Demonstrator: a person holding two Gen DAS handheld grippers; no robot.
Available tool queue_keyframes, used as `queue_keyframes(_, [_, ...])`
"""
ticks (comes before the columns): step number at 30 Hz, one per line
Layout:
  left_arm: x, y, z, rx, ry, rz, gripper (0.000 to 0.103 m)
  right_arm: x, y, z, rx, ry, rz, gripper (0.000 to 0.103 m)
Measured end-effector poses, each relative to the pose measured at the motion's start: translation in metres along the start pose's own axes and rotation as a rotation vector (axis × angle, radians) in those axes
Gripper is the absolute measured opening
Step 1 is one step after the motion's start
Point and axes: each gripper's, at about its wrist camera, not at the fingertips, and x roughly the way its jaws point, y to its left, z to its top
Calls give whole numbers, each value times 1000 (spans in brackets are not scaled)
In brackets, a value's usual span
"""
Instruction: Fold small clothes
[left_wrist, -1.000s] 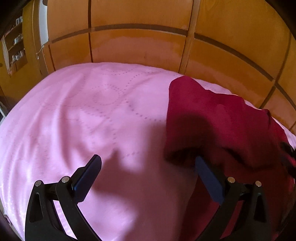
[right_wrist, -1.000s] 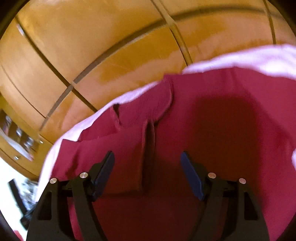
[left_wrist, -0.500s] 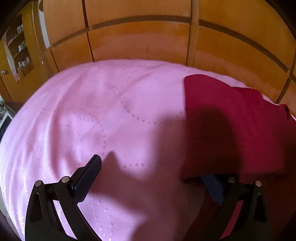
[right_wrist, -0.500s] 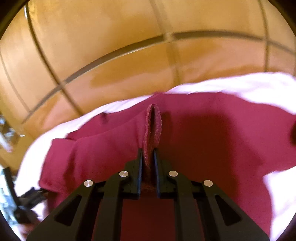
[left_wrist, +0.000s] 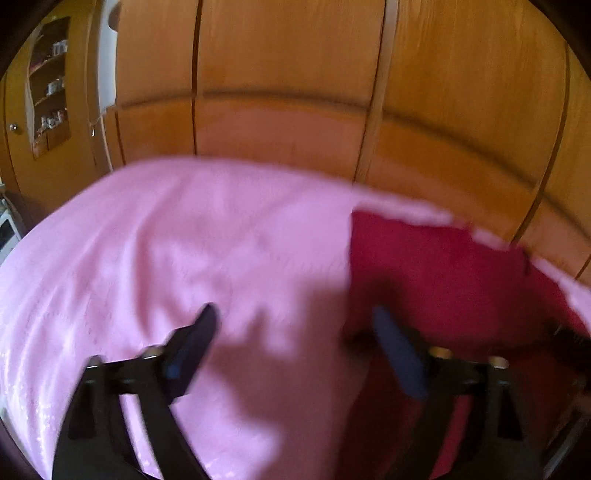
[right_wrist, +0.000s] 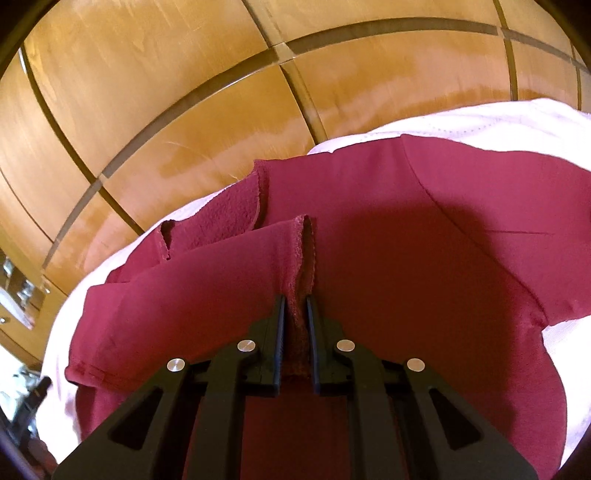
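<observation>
In the right wrist view, the right gripper (right_wrist: 295, 317) has its black jaws drawn almost together on a raised ridge of the dark red knitted garment (right_wrist: 424, 266), with only the pinched cloth between them. The ridge stands up from the jaws and runs away from the camera to a frayed edge. Around the grip the garment lies spread on the pink quilted bed cover (right_wrist: 498, 118), one hemmed corner at lower left and a loose flap with a ragged edge lying farther off to the left. Beyond the cover's far edge stands the orange-brown wooden panelled wall (right_wrist: 184, 92).

In the left wrist view, which is blurred, the left gripper (left_wrist: 295, 325) has its jaws spread wide and holds nothing. Its left finger hangs over bare pink cover (left_wrist: 184, 240); its right finger lies at the near left edge of the red garment (left_wrist: 424, 266), though whether it touches the cloth cannot be told. The garment fills the right side of the cover there. Farther back is the same panelled wall (left_wrist: 288, 74), with a small open wooden shelf niche (left_wrist: 48, 81) at far left.
</observation>
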Motion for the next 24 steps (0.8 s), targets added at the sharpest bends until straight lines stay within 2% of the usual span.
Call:
queue_keyframes(3, [19,-30,13,34,34,-49,68,0,2,0,-2,0,-2,11])
queue_keyframes(6, [47,-61,13,106,72,-94,67,-1,2,-1,-3,-3,-2,10])
queue_keyframes(7, [57,-68,11,138,90,-90,65,-1,2,-1,-3,-2,-3,11])
queue_keyframes(8, [66,-74,7,173,107,-62,58,-1,2,0,-5,2,-6,11])
queue_keyframes(9, [80,-79,0,223,140,-14,56,-1,3,2,-8,12,-10,10])
queue_keyframes(10, [85,-82,-7,236,163,-7,57,-3,4,4,-13,20,-16,10])
queue_keyframes(11, [87,-79,-9,221,162,-18,58,-9,6,10,-30,14,-40,3])
queue_keyframes(13, [84,-76,-9,203,154,-32,58,-20,6,18,-51,0,-64,3])
queue_keyframes(14, [86,-76,-10,205,156,-28,60,-20,5,18,-51,9,-80,0])
queue_keyframes(16, [87,-79,-12,216,160,-15,62,-8,-4,12,-73,51,-149,0])
queue_keyframes(19, [85,-82,-14,233,156,19,69,-10,-15,8,-32,37,-93,0])
queue_keyframes(21, [85,-81,-9,209,158,56,92,-25,-10,10,-33,-4,-112,0])
queue_keyframes(24, [74,-72,4,153,134,-14,92,-41,18,11,-116,-59,-58,0])
